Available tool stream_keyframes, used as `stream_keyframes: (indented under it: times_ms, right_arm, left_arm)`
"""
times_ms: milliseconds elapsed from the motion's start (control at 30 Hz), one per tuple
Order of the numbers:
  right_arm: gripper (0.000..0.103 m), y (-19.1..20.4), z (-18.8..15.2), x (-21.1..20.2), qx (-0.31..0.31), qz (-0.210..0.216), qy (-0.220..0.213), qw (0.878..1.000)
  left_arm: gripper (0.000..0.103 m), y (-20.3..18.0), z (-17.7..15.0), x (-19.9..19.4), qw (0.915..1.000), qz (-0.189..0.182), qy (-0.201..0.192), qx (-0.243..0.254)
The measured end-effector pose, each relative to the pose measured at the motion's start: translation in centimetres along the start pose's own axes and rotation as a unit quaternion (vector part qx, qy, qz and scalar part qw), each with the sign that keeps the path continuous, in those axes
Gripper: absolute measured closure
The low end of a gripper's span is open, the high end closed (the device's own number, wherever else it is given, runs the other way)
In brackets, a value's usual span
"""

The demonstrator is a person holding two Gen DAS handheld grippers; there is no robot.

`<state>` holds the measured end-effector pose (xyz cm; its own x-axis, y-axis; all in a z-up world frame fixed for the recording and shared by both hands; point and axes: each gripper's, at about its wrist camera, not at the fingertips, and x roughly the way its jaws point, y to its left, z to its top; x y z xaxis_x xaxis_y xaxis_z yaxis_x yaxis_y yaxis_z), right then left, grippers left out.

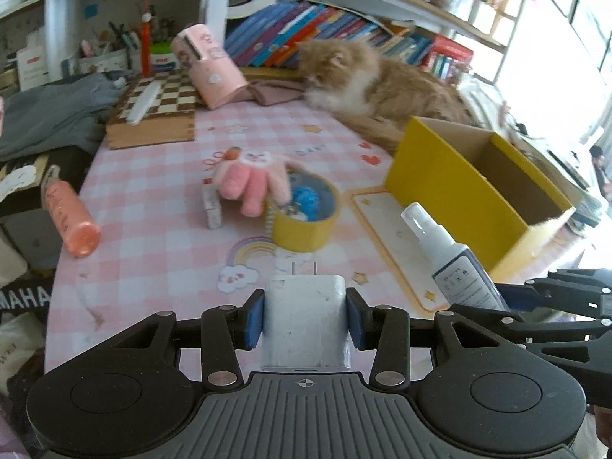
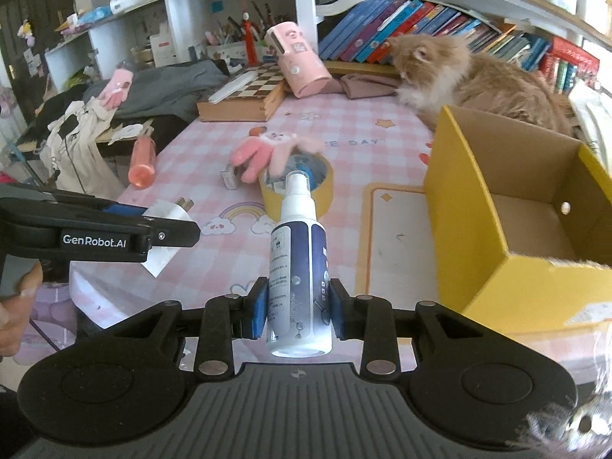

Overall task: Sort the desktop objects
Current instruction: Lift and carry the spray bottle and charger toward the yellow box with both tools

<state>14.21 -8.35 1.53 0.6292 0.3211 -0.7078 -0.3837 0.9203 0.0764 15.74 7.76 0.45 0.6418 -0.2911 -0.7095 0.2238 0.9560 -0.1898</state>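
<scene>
In my left wrist view, my left gripper [image 1: 305,315] is clenched on a white charger [image 1: 306,321] at the lower middle of the frame; both blue pads press its sides. Its long axis runs up the frame and its two metal prongs point to the upper part, toward a yellow tape roll [image 1: 306,225]. Between the prongs and the roll there is a strip of bare pink checked tablecloth [image 1: 153,237]. A pink plush toy [image 1: 248,179] lies over the upper left rim of the roll. At the right, the yellow box [image 1: 451,183] stands with its opening up, and a cat [image 1: 382,80] lies just behind it in the upper right. An orange bottle [image 1: 70,214] lies at the left edge of the table. In my right wrist view, my right gripper [image 2: 298,311] grasps a white spray bottle [image 2: 300,264] at the centre, pads on both sides of its body. Its long axis goes up the frame, a little tilted, and the nozzle points toward the tape roll [image 2: 302,195]. The box [image 2: 478,229] fills the right side, with its near corner just beside my right finger. My left gripper [image 2: 172,222] with the charger [image 2: 164,237] comes in from the left edge, apart from the bottle, with open cloth between them.
</scene>
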Motion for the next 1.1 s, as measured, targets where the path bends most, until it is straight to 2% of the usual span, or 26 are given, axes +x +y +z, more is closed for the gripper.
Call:
stream_keyframes:
  times_ms: [667,1100]
  right_arm:
    - [0.073,-0.4,-6.7,-5.7,0.068,-0.05,0.01,0.996]
    - [0.073,-0.2,-9.7,-8.3,0.102,-0.071,0.007,0.992]
  left_arm:
    - [0.061,-4.4,-4.3,-2.2,0.996,-0.077,0.012,0.045]
    - [0.061,-6.7,-5.9,-3.6,0.9909,-0.104,0.017,0.084]
